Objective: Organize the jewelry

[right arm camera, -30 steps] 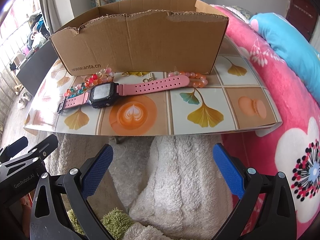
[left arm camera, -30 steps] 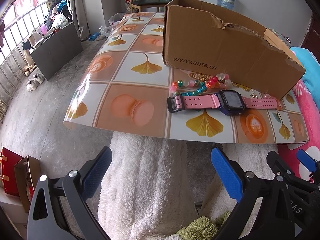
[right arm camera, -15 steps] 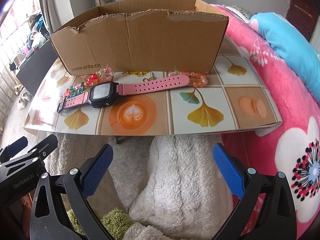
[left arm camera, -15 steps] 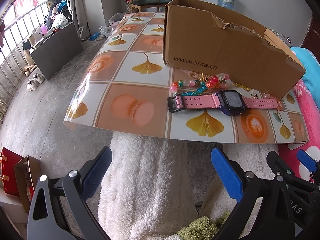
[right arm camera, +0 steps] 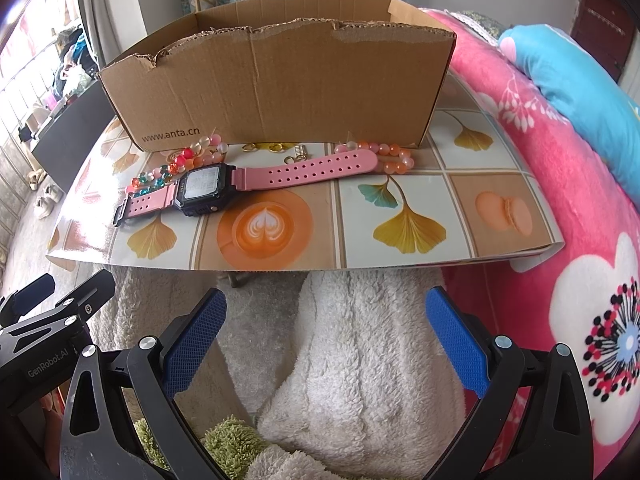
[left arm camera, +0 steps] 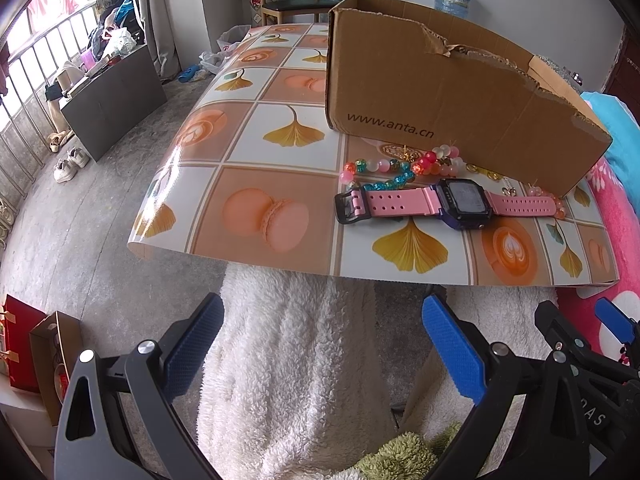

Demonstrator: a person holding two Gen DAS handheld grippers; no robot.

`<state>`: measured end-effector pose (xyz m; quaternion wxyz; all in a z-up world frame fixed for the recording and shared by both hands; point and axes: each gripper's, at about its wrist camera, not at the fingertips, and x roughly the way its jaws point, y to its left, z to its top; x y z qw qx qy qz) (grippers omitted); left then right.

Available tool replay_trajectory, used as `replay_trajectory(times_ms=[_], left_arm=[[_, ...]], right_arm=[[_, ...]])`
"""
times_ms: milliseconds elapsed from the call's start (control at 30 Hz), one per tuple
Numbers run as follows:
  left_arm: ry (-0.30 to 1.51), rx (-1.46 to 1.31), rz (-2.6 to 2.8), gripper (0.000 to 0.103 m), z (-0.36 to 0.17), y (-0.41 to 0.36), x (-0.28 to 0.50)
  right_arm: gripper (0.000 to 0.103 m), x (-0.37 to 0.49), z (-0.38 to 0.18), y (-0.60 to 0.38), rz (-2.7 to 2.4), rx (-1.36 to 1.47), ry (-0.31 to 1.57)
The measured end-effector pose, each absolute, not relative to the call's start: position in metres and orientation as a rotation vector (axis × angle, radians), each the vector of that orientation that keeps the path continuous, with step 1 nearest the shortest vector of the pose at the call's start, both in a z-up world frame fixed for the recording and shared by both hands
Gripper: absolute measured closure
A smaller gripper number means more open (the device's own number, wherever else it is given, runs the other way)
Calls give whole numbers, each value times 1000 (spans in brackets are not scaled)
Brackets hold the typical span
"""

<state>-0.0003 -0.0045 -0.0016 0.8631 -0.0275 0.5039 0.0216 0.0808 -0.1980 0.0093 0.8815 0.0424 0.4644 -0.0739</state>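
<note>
I am holding both grippers, left point(left arm camera: 322, 344) and right point(right arm camera: 326, 338), wide and empty short of the watch point(right arm camera: 248, 182) ahead, since the box point(right arm camera: 280, 80) beyond awaits jewelry.

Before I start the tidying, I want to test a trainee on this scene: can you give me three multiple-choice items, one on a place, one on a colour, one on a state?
1. Where does the watch lie?
A. inside the cardboard box
B. on the table in front of the cardboard box
C. on the floor

2. What colour is the watch strap?
A. pink
B. green
C. white

3. How does the right hand-held gripper stand?
A. shut on the watch
B. shut on a bracelet
C. open, holding nothing

Key: B, it rests on the patterned table before the box's front wall; A, both strap halves are pink; C, its blue pads stand wide apart.
</note>
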Motion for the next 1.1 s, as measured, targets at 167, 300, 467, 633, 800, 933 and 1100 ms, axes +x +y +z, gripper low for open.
replay_trajectory(times_ms=[167,300,467,633,800,933,1100], left_arm=[[1061,-57,46,5,-3,-4,0],[1064,-54,46,5,-5,-4,1],[1072,-51,48,5,-9,-6,5],[1070,-44,57,5,-8,-4,17],[1038,-37,89,5,4,3,40],[1015,-36,108,5,16,10,64],[999,14,110,5,24,5,102]], right_arm=[[7,81,9,-199,-156,90,970],[7,81,9,-201,-160,89,971],[7,83,8,-204,-164,90,975],[7,93,12,-212,-163,110,972],[7,112,28,-228,-151,153,933],[7,132,45,-239,-124,177,885],[7,164,57,-243,-50,192,856]])
